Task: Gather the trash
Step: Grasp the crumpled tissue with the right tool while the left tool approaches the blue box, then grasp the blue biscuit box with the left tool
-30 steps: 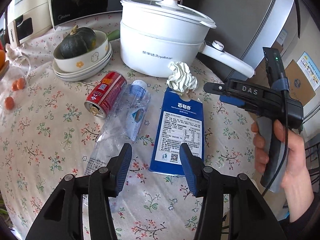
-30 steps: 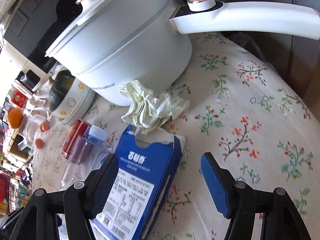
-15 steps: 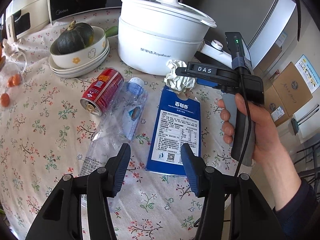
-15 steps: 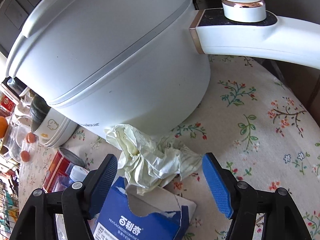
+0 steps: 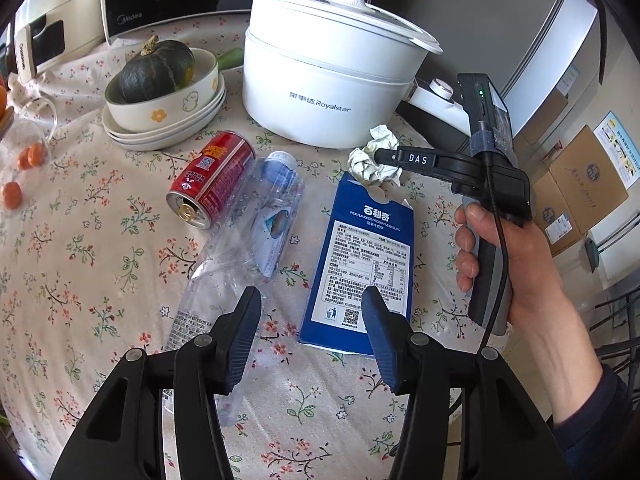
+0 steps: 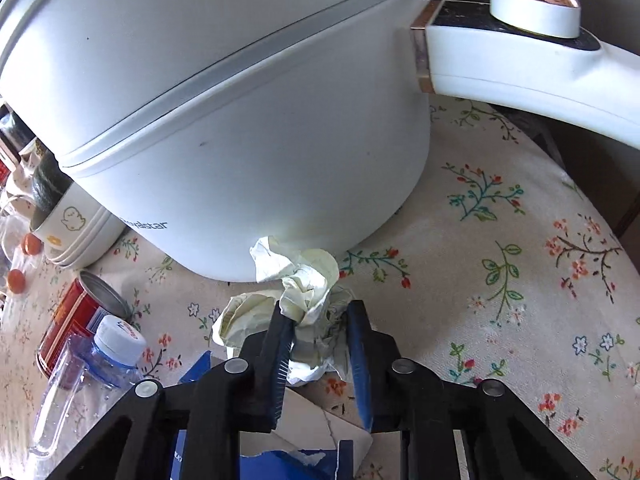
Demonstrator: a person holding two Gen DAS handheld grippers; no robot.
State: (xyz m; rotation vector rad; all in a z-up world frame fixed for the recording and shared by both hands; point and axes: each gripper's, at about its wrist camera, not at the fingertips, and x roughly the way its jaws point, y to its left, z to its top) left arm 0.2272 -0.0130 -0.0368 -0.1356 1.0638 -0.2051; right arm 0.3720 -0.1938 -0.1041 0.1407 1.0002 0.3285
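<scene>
The crumpled paper ball (image 6: 296, 304), soft and light, lies against the electric pot (image 6: 224, 128). The right gripper (image 6: 320, 344) has just been closing and squeezes its middle; the left gripper (image 5: 312, 336) hangs half open, empty.

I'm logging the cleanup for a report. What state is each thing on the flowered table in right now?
Crumpled pale paper wad: pinched between the right gripper's just-closed jaws, still on the cloth.
Red drink can: on its side, opened.
Clear plastic bottle: lying flat, empty, cap on.
Blue biscuit box: flat, top torn open.
White electric pot: upright, lidded.
Left gripper: open, holding nothing.
</scene>
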